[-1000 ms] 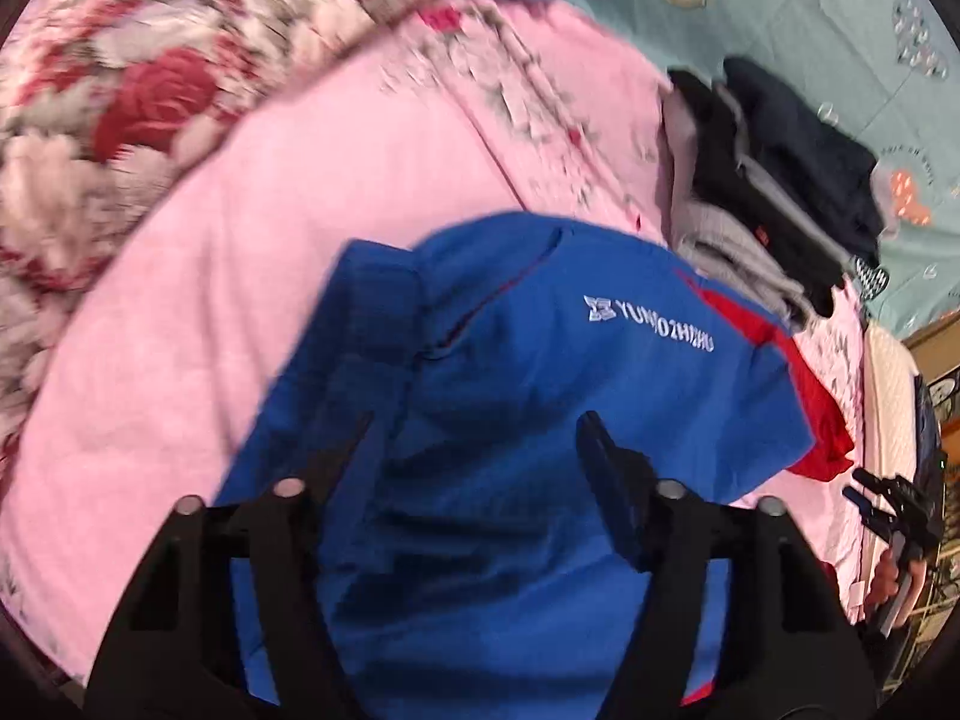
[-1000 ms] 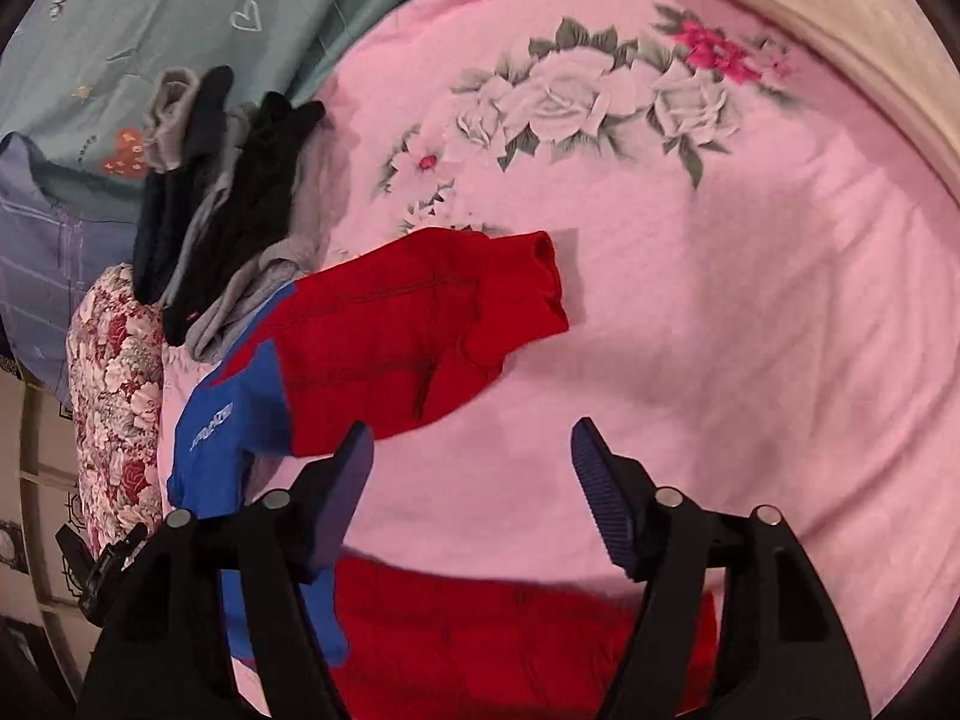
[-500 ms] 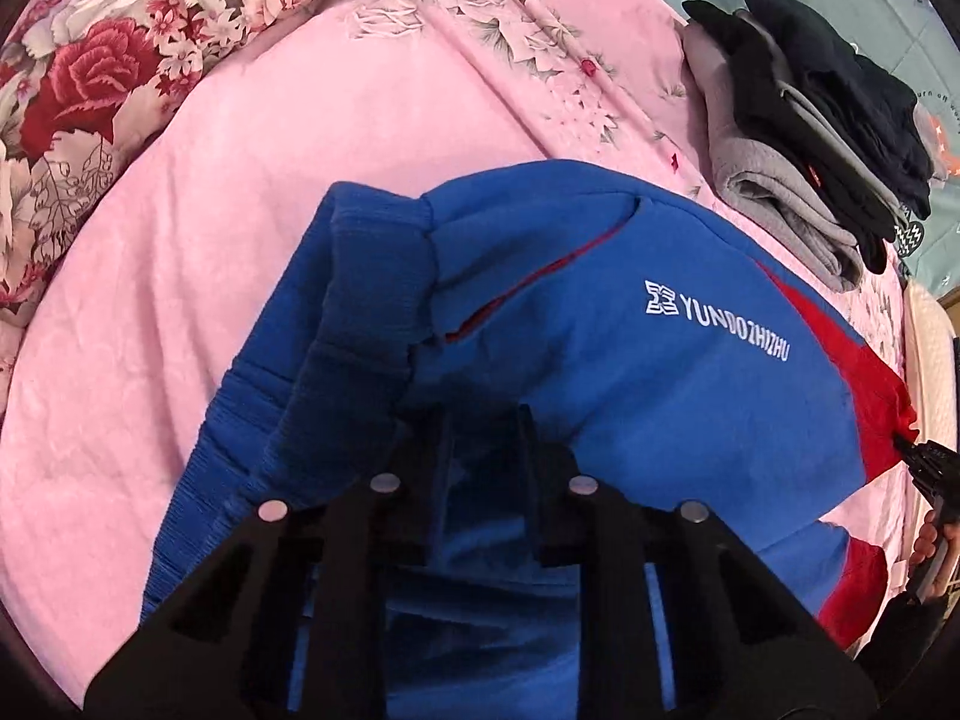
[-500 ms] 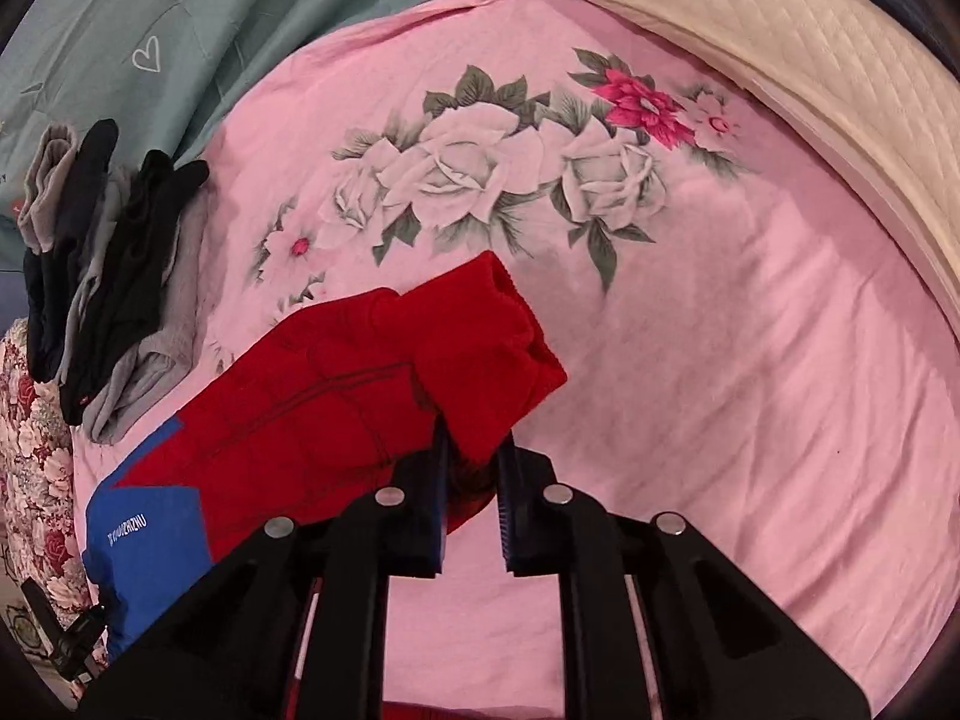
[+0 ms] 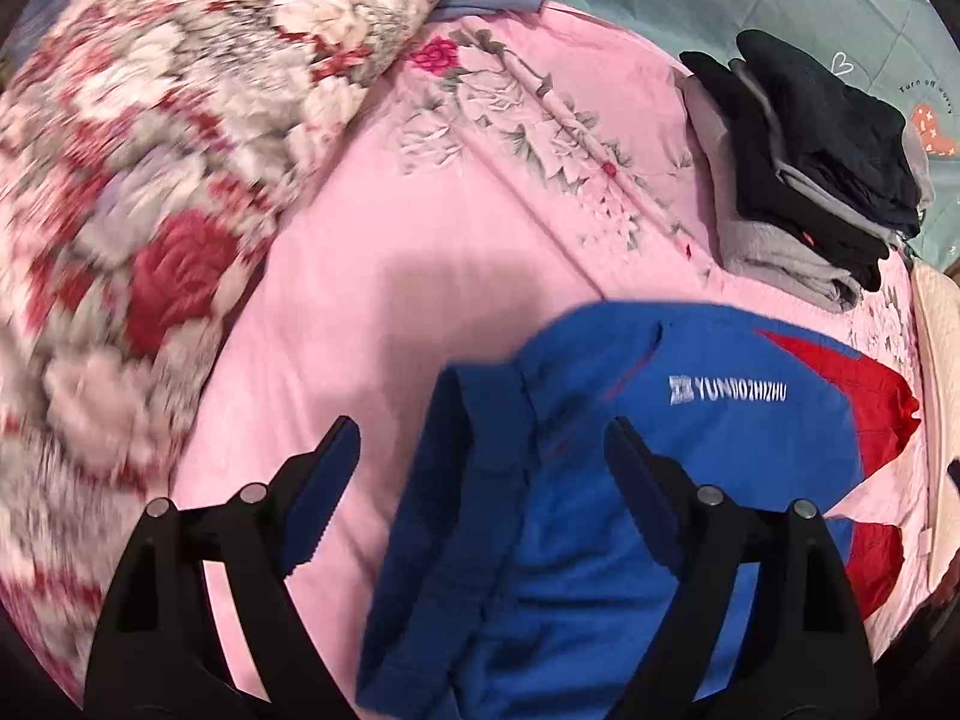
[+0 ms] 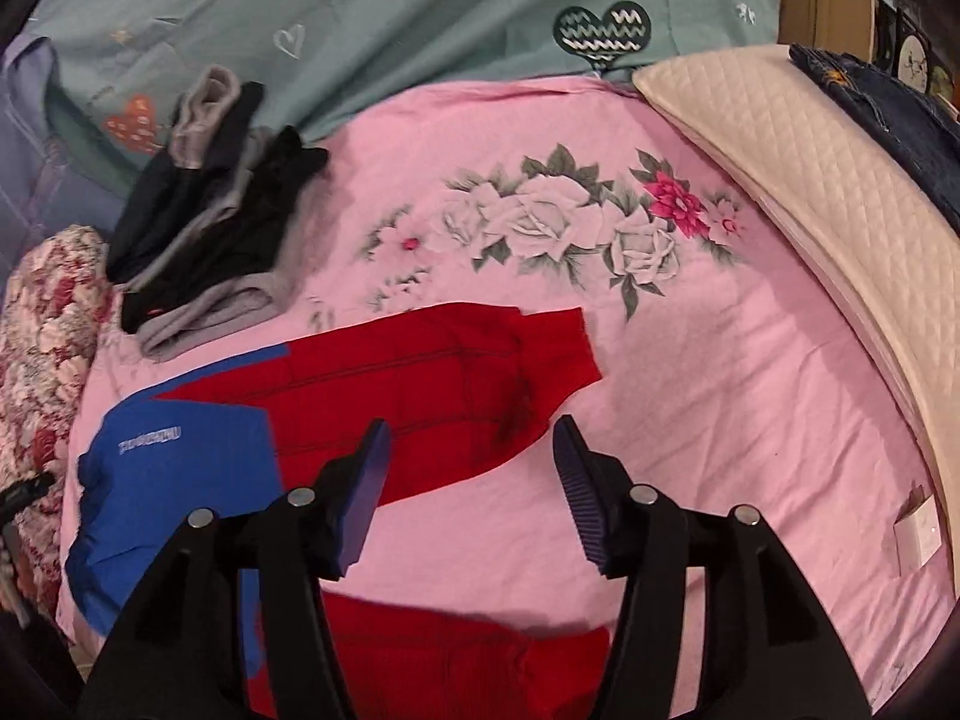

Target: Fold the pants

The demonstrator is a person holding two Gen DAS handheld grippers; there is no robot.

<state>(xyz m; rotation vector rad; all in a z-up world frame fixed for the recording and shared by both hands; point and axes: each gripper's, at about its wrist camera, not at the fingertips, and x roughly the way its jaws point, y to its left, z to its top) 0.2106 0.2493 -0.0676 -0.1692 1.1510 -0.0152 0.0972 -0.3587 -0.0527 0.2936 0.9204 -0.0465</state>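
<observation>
Blue and red pants (image 5: 630,480) lie on the pink bedsheet (image 5: 372,252). Their blue waist end with white lettering is under my left gripper (image 5: 480,456), which is open and empty just above the waistband. In the right wrist view the red legs (image 6: 432,384) spread over the sheet, one leg higher and one at the bottom edge. My right gripper (image 6: 471,468) is open and empty, hovering over the lower edge of the upper red leg near its cuff.
A stack of folded dark and grey clothes (image 5: 804,168) (image 6: 216,222) lies at the back. A floral red quilt (image 5: 132,180) is at the left. A cream quilted pad (image 6: 828,192) and dark jeans (image 6: 888,114) lie along the right. A teal blanket (image 6: 420,6) is behind.
Both grippers were shut on the pants half a second ago and have opened, letting go. Both have pulled back and up from the cloth.
</observation>
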